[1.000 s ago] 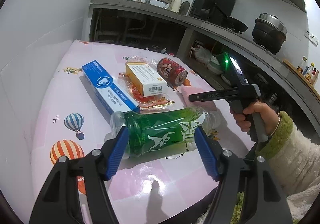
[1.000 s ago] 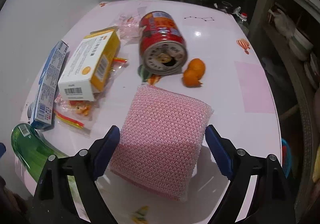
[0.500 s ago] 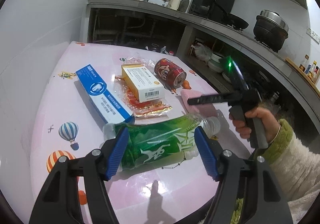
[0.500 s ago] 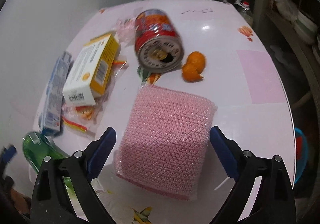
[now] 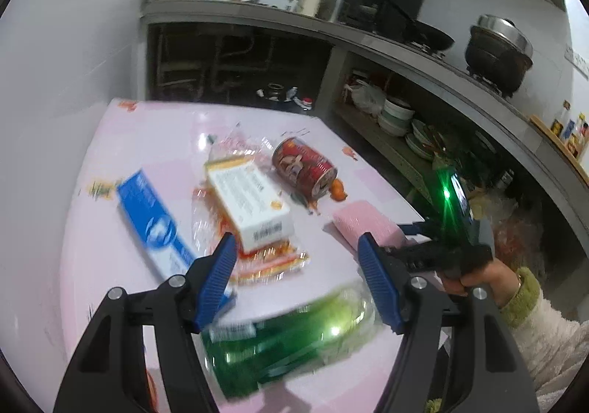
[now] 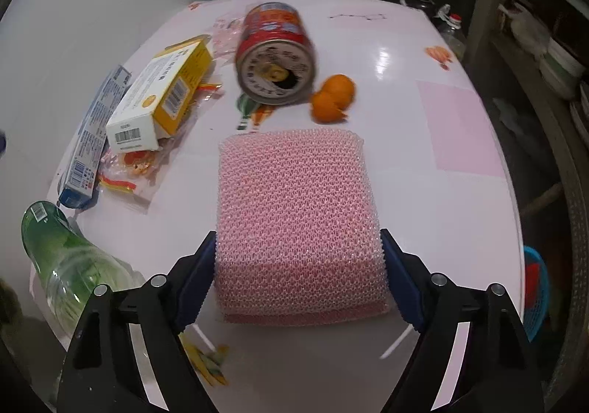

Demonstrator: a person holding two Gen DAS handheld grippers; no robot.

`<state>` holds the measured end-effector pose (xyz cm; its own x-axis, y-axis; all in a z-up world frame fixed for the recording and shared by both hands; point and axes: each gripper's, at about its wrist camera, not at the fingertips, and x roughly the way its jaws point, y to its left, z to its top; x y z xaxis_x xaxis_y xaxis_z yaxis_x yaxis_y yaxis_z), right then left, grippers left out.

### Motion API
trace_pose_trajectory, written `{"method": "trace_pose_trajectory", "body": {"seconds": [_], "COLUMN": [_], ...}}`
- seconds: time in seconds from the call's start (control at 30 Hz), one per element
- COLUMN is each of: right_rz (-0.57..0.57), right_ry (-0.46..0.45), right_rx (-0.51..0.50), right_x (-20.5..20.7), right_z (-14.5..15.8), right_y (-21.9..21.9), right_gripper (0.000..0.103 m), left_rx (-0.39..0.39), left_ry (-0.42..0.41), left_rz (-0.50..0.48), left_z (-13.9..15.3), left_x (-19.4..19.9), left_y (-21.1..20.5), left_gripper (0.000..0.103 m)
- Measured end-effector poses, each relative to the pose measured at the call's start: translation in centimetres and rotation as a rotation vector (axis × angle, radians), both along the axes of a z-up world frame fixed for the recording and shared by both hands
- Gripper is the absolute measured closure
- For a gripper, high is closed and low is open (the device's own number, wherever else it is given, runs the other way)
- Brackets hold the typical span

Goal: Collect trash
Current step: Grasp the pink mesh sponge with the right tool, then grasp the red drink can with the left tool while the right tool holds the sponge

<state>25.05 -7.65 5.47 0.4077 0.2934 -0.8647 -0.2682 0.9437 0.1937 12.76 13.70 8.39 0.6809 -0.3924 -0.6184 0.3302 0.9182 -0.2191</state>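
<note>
A green plastic bottle lies on the pink table, low in the left wrist view and below my open left gripper, which is above it and empty. It also shows in the right wrist view. My right gripper is open with its blue pads on either side of a pink mesh sponge, close to or touching its sides. The sponge lies on the table. A red can lies on its side beyond it, with orange peel beside it.
A yellow-white carton lies on a clear wrapper, next to a blue toothpaste box. The table edge runs along the right, with a blue basket on the floor. Kitchen counter and shelves stand behind.
My left gripper has risen and tilted, so the green bottle has slipped from between its fingers to below them. My right gripper has moved forward until its pads flank the pink sponge.
</note>
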Motion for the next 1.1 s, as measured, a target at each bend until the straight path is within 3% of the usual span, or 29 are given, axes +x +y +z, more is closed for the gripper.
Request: {"method": "trace_pose_trajectory", "body": {"seconds": [0.2, 0.3, 0.4, 0.57, 0.67, 0.8, 1.0, 1.1], "right_rz": [-0.060, -0.079, -0.090, -0.096, -0.089, -0.077, -0.065, -0.063], "right_ry": [-0.004, -0.012, -0.017, -0.023, -0.030, -0.039, -0.046, -0.048], "right_rx": [0.067, 0.097, 0.123, 0.163, 0.181, 0.202, 0.253, 0.262], "right_x": [-1.0, -1.8, -1.9, -1.9, -1.9, -2.1, -2.2, -2.1], "right_z": [-0.1, -0.2, -0.2, -0.2, -0.3, -0.4, -0.5, -0.5], "right_y": [-3.5, -4.6, -5.2, -6.3, -6.5, -6.7, -7.5, -7.7], "right_gripper": [0.025, 0.025, 0.025, 0.025, 0.025, 0.025, 0.025, 0.025], "left_rx": [0.135, 0.197, 0.266, 0.465, 0.539, 0.586, 0.564, 0.603], "left_ry": [-0.004, 0.003, 0.014, 0.027, 0.033, 0.060, 0.113, 0.133], "left_rz": [-0.099, -0.203, -0.282, -0.360, -0.402, -0.423, -0.480, -0.487], "left_z": [1.3, 1.2, 0.2, -2.7, -4.1, -5.1, -6.0, -6.9], "left_x": [4.7, 7.7, 10.5, 15.1, 17.2, 19.9, 22.1, 22.6], "left_y": [-3.4, -6.0, -8.5, -12.6, -14.0, -14.9, -15.8, -16.8], "left_gripper": [0.034, 0.027, 0.020, 0.013, 0.010, 0.007, 0.007, 0.007]}}
